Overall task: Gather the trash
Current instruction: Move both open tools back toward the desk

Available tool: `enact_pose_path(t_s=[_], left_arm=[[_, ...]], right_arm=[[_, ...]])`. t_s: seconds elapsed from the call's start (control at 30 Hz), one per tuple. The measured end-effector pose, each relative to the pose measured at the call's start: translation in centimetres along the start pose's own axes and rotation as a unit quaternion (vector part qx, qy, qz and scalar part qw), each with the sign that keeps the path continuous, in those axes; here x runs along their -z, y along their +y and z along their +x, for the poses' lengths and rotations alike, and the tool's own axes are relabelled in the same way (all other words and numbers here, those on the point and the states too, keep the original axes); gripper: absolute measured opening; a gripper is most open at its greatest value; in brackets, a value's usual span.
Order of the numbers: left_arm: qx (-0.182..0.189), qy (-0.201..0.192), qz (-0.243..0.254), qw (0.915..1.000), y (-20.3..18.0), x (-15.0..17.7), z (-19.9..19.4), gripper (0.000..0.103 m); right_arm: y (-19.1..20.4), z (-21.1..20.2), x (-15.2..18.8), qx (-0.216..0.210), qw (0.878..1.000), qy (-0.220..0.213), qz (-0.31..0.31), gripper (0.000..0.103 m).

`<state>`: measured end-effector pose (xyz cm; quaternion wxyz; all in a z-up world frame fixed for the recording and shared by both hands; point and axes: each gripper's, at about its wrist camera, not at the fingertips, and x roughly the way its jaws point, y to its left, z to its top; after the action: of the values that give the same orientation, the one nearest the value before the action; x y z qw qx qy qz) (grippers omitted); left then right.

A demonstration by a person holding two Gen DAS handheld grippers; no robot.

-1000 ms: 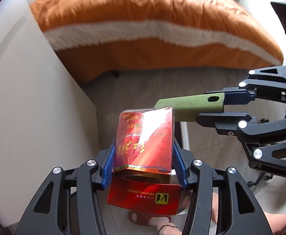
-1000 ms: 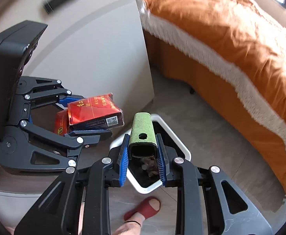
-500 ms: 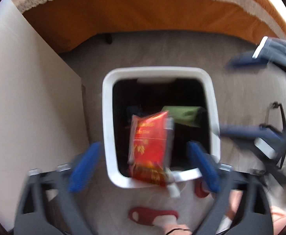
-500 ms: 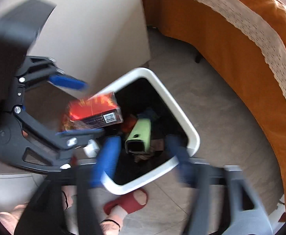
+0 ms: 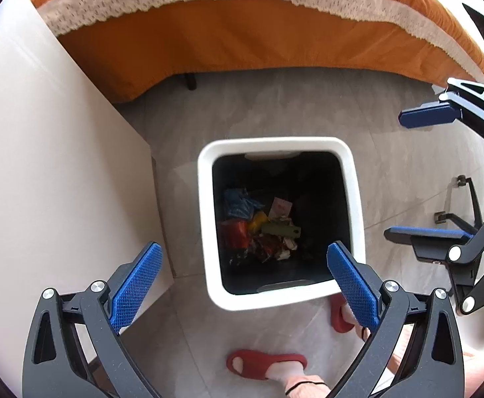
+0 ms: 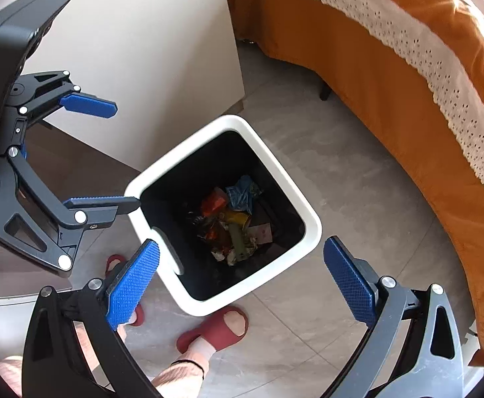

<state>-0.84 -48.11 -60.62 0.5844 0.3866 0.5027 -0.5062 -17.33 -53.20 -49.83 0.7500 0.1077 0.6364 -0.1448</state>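
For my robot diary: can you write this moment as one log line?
left tongs: open, empty | right tongs: open, empty | trash bin: green piece inside

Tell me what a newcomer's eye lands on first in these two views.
The white bin stands on the grey floor, centre of both views, with colourful trash heaped at its dark bottom. Both claws hang open and empty above it: the left claw and the right claw. An orange bedspread with white lace trim runs behind.
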Motion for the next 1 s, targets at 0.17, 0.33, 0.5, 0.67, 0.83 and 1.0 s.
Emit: enact_pose_path(t_s=[0.17, 0.33, 0.5, 0.67, 0.83, 1.0], left_arm=[[-0.004, -0.014, 0.002, 0.9999, -0.4, 0.1, -4.1, 0.098], [-0.015, -0.033, -0.002, 0.9994, -1.0, 0.5, -9.1, 0.098], [-0.022, -0.049, -0.025, 0.9983, -1.4, 1.0, -14.8, 0.098], [-0.02, -0.085, -0.043, 0.9952, -1.8, 1.6, -21.2, 0.098], [-0.027, -0.123, -0.053, 0.9906, -2.2, 1.7, -26.7, 0.098], [-0.049, -0.169, -0.066, 0.9822, -1.8, 1.9, -32.4, 0.098]], right_arm=[[0.7, -3.6, -0.5, 0.009, 1.0, -0.013, 0.004, 0.099], [1.6, -8.2, -1.0, 0.016, 0.999, -0.037, 0.018, 0.099], [2.8, -14.2, -1.2, 0.028, 0.996, -0.074, 0.032, 0.099], [3.9, -20.4, -1.6, 0.041, 0.991, -0.116, 0.051, 0.099], [4.9, -25.9, -2.3, 0.062, 0.982, -0.165, 0.066, 0.099], [6.4, -30.4, -3.7, 0.065, 0.974, -0.205, 0.066, 0.099]])
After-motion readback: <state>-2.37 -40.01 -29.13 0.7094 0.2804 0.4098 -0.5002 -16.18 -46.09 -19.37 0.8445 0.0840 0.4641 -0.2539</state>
